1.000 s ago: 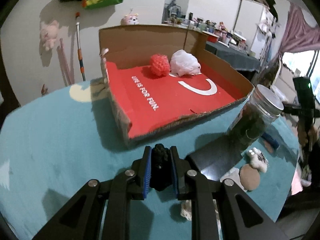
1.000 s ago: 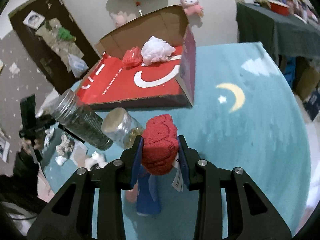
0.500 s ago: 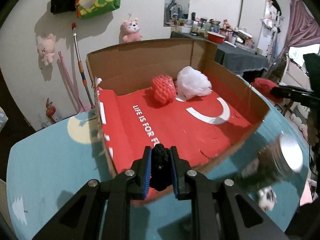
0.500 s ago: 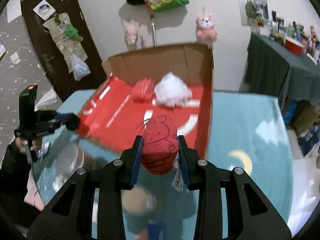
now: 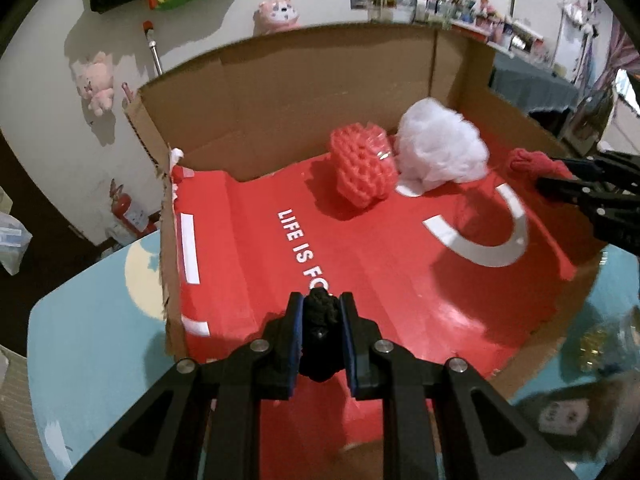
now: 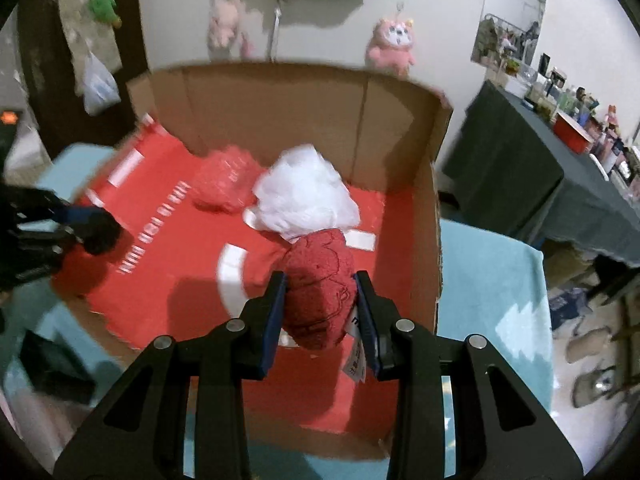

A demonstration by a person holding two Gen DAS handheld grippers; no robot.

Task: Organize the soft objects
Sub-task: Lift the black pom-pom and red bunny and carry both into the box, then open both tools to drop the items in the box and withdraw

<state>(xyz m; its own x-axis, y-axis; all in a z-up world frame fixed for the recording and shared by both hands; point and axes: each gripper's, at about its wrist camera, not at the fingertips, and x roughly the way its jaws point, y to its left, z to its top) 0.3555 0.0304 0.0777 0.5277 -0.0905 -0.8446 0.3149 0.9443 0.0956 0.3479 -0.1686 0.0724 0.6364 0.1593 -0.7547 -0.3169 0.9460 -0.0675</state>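
Both grippers, left clamping a black knit and right a red plush, have moved over the box, ready for release.

We see black knitted toy clamped over the cardboard box near edge | dark red plush pinched above box's right side | coral crocheted ball touching white fluffy puff at far wall.

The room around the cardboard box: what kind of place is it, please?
Probably a lived-in home room. Plush toys hang on the wall, a side table is crowded with small household items, and the box sits on a teal moon-print cloth.
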